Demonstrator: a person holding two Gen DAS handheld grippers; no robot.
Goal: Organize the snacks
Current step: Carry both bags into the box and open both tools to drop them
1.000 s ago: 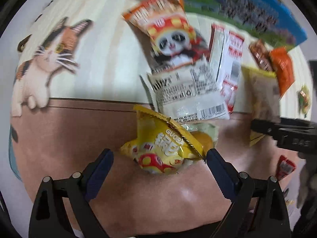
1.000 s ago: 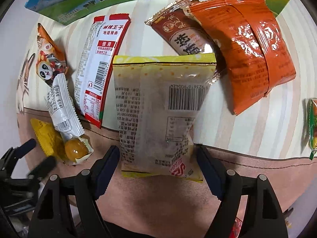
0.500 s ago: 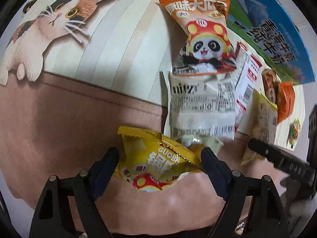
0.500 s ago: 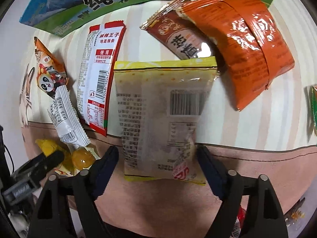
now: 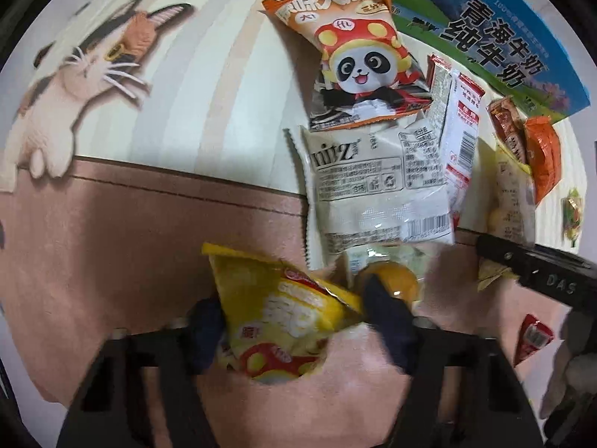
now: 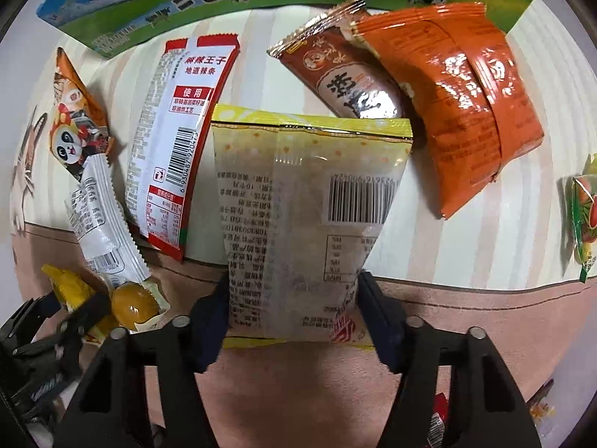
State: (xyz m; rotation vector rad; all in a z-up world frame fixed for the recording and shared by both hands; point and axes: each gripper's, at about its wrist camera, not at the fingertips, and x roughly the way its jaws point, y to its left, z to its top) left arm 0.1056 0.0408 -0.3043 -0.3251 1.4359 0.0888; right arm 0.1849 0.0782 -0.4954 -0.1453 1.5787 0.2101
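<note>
My left gripper point(image 5: 294, 321): jaws closing, pads pinching the yellow chip bag point(image 5: 283, 321), crumpled crosswise between them on the brown band of the mat point(image 5: 112, 231)

My right gripper point(image 6: 293, 317): jaws closing, pads pressing the near end of the pale yellow-edged packet point(image 6: 309, 216), long axis running straight away from me

Beyond that packet: orange pouch point(image 6: 459, 112), brown sachet point(image 6: 347, 78), milk carton point(image 6: 112, 30)

Left view alone shows the cat print point(image 5: 78, 86); right view alone shows the packet's barcode
</note>
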